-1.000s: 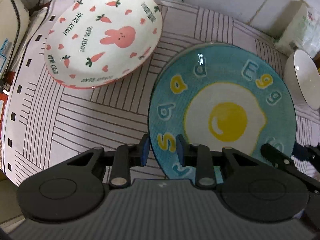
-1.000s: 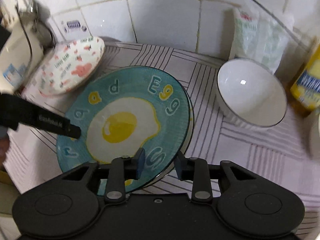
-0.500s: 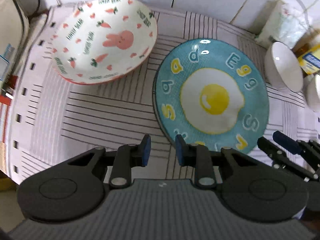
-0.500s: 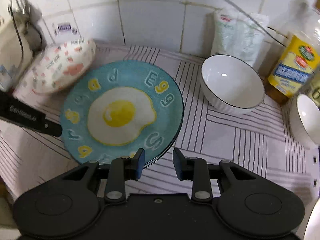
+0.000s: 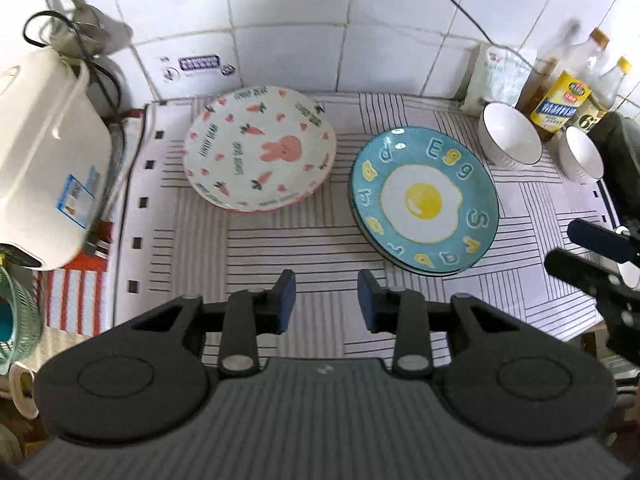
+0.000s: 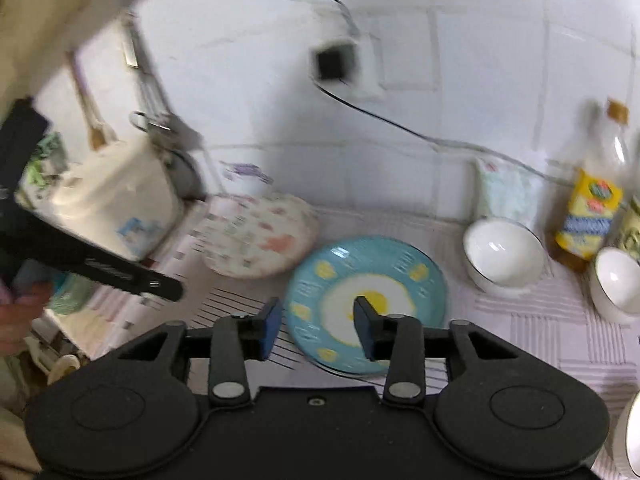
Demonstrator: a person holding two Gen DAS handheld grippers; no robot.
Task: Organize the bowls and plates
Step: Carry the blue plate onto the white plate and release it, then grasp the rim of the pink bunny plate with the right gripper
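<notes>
a home kitchen is shown. a white-tiled wall (image 5: 280, 52) is seen behind a counter covered with a striped cloth (image 5: 280, 240). crockery is laid out on it: a rabbit-patterned plate (image 5: 260, 148), a fried-egg plate (image 5: 424, 200) and white bowls (image 5: 510, 140). cooking-oil bottles (image 5: 560, 100) are stood by the wall, and a white rice cooker (image 5: 44, 188) is placed at the left.
</notes>
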